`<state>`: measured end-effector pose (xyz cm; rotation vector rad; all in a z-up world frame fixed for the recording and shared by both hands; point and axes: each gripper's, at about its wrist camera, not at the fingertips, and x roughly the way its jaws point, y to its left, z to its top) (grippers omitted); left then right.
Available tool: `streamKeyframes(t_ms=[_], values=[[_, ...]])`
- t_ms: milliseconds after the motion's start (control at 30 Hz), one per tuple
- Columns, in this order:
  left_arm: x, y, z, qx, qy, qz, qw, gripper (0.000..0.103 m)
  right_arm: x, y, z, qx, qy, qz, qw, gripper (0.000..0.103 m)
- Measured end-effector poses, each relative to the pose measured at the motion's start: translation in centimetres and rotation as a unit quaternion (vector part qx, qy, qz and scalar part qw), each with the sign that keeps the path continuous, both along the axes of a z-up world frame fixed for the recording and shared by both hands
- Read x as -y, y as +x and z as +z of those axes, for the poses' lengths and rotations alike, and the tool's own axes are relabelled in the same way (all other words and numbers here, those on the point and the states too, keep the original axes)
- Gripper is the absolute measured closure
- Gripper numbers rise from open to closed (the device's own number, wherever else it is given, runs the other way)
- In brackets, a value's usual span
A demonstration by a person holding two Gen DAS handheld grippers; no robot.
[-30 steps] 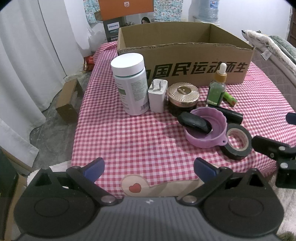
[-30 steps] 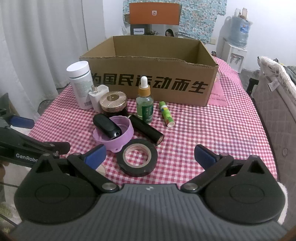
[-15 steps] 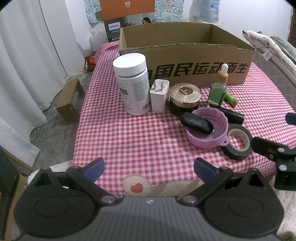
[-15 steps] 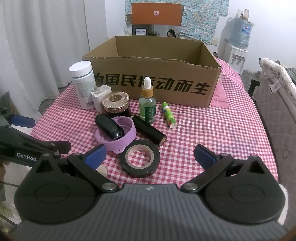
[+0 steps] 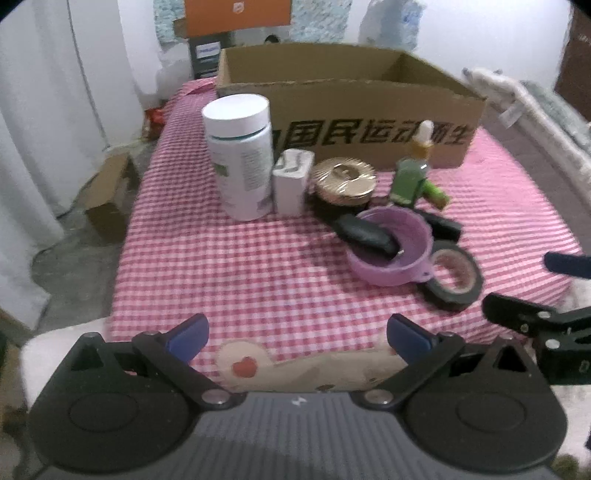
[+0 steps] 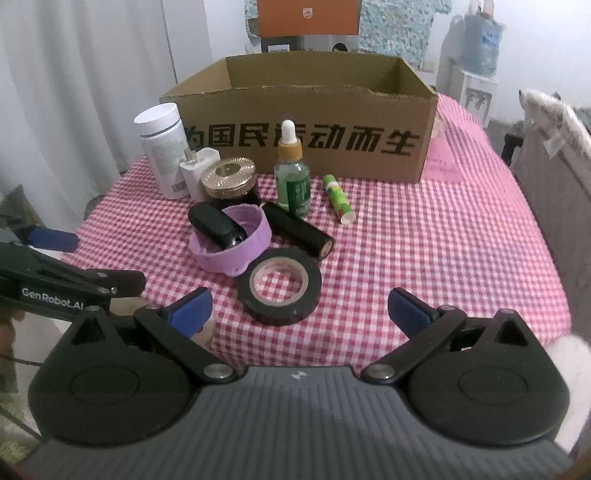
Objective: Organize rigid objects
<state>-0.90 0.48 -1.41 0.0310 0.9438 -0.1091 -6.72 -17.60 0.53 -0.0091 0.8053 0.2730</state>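
Observation:
Small objects stand on the red checked table before an open cardboard box (image 6: 314, 122) (image 5: 343, 107): a white bottle (image 5: 240, 158) (image 6: 162, 144), a white charger (image 5: 291, 181) (image 6: 197, 173), a gold-lidded jar (image 5: 343, 184) (image 6: 229, 177), a green dropper bottle (image 6: 291, 177) (image 5: 410, 173), a green tube (image 6: 338, 199), a black cylinder (image 6: 299, 230), a purple cup (image 6: 231, 243) (image 5: 388, 254) holding a black object (image 6: 216, 227) (image 5: 365, 232), and black tape (image 6: 279, 290) (image 5: 452, 277). My left gripper (image 5: 295, 332) and right gripper (image 6: 299, 308) are open and empty at the near edge.
White curtains (image 5: 44, 129) hang at the left and a small cardboard box (image 5: 107, 203) lies on the floor there. A grey padded seat (image 6: 554, 192) stands at the right. A water dispenser (image 6: 476, 55) and an orange box (image 6: 308, 16) stand behind the cardboard box.
Both grippers have moved forward and the objects look nearer. The left wrist view is blurred by motion. Nothing on the table has moved.

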Motion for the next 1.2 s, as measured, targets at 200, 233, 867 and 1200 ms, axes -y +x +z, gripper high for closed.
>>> streamKeyframes(t_ms=[200, 233, 867, 1200], values=[[0.5, 0.5, -0.4, 0.009, -0.018, -0.028, 0.9994, 0.0, 2.0, -0.3, 0.3, 0.027, 0.043, -0.005, 0.999, 0.001], [0.8, 0.7, -0.4, 0.013, -0.007, -0.031, 0.9994, 0.0, 2.3, -0.2, 0.5, 0.031, 0.05, -0.005, 0.998, 0.002], [8.1, 4.1, 1.3, 0.074, 0.039, -0.178, 0.9804, 0.023, 5.5, 9.0, 1.2, 0.013, 0.096, -0.002, 0.995, 0.053], [11.4, 6.6, 0.4, 0.066, 0.051, -0.206, 0.975, 0.047, 3.8, 15.7, -1.1, -0.048, 0.059, 0.08, 0.994, 0.084]])
